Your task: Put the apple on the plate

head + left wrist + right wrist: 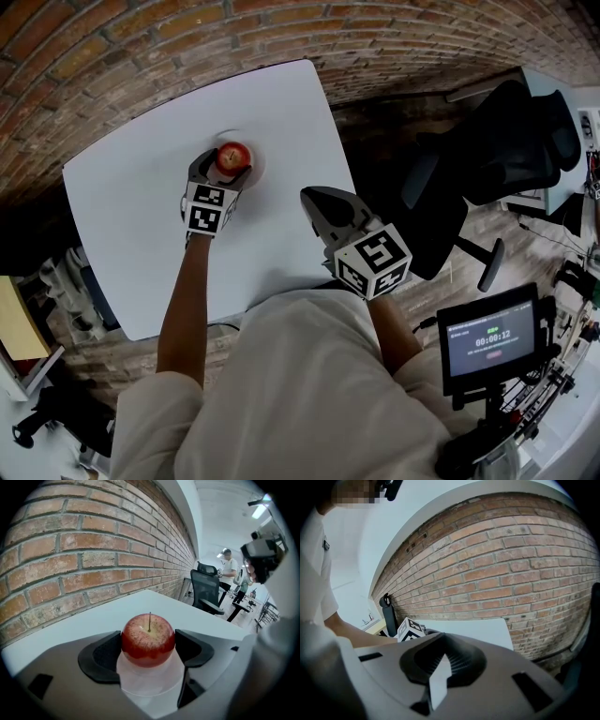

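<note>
left gripper (148, 654): jaws clamped on red apple (148, 639), pads on both its sides
apple: directly over white plate (151, 682), on white table (131, 187)
right gripper (440, 662): closed, empty, near table edge

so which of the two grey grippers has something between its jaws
The left gripper: its jaws close on the round red apple, over the pale round plate. The right gripper has its jaws together with nothing between them.
</note>
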`<action>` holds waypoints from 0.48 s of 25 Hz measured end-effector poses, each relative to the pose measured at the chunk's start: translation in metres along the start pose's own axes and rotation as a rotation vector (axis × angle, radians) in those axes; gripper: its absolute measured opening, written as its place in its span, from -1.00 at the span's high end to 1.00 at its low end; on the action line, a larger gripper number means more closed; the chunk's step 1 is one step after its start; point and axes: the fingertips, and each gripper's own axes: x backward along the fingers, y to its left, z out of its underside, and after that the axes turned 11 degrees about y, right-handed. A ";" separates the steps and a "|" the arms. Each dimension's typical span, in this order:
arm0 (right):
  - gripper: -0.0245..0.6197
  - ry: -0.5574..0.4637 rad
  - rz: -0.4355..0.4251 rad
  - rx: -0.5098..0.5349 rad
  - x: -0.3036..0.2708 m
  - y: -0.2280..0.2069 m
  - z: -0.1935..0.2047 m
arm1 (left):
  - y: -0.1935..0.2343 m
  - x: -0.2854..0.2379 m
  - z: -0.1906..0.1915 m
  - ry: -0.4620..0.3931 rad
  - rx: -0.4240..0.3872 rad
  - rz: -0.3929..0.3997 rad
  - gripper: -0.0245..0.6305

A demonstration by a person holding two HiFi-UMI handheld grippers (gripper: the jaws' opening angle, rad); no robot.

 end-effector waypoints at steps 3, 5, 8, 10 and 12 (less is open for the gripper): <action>0.91 0.002 0.001 -0.001 0.001 0.000 0.002 | -0.001 0.001 -0.002 -0.002 0.018 0.019 -0.16; 0.91 0.002 0.001 -0.003 0.001 0.000 0.003 | -0.002 0.000 -0.002 0.003 0.021 0.021 -0.16; 0.91 0.002 0.000 -0.001 0.001 0.000 0.003 | -0.001 0.000 -0.001 0.007 0.021 0.020 -0.16; 0.91 0.002 0.000 0.000 0.002 0.000 0.003 | -0.002 0.000 -0.001 0.010 0.021 0.018 -0.16; 0.91 0.003 0.000 0.001 0.004 0.000 0.004 | -0.002 0.001 -0.001 0.016 0.022 0.018 -0.16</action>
